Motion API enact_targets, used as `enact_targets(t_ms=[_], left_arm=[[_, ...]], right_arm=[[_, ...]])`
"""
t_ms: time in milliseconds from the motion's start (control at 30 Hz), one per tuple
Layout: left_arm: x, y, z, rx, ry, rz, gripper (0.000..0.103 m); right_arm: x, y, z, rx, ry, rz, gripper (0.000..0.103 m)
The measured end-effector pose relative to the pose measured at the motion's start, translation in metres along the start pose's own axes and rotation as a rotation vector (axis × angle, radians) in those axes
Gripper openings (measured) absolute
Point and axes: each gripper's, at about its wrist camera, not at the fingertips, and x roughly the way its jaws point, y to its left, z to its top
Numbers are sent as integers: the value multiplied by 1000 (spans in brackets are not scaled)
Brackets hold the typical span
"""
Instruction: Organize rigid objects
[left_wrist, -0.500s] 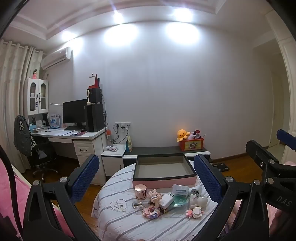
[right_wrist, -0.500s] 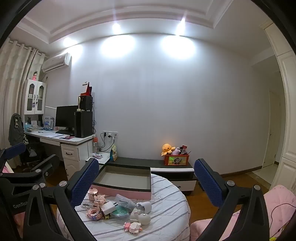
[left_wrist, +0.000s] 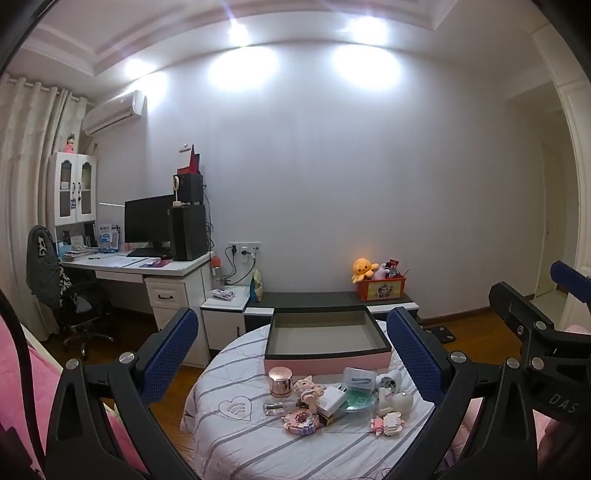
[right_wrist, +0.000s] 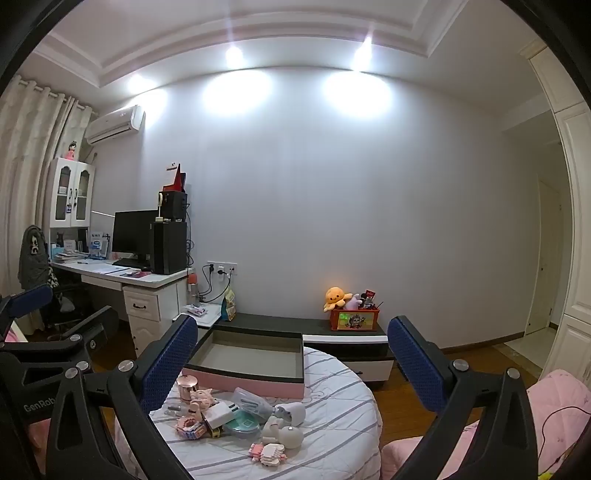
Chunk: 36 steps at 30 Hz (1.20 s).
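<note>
A round table with a striped cloth (left_wrist: 236, 446) (right_wrist: 340, 402) holds an empty pink box with a dark rim (left_wrist: 327, 363) (right_wrist: 258, 384). In front of it lies a cluster of small items: a rose-gold jar (left_wrist: 280, 380) (right_wrist: 186, 386), a white charger block (left_wrist: 331, 399) (right_wrist: 218, 412), a pink block donut (left_wrist: 301, 421) (right_wrist: 190, 430), a white figurine (left_wrist: 391, 399) (right_wrist: 282, 432). My left gripper (left_wrist: 291, 354) is open and empty, held back from the table. My right gripper (right_wrist: 291, 358) is open and empty too, to the right of the left one.
A desk with a monitor (left_wrist: 147, 225) and an office chair (left_wrist: 62, 295) stand at the left. A low dark bench (left_wrist: 325, 297) with a red toy box (left_wrist: 382, 288) runs along the wall. Pink bedding (right_wrist: 554, 402) lies at the right.
Both views have shifted slightly; the table items sit a little higher in the frames. Both grippers stay open.
</note>
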Motion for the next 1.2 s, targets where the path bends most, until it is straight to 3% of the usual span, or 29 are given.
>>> enact_targets(t_ms=[1200], left_arm=[[-7,7,4,-1,-8,6,103]], right_arm=[[4,0,-5,-2,4,-4,103]])
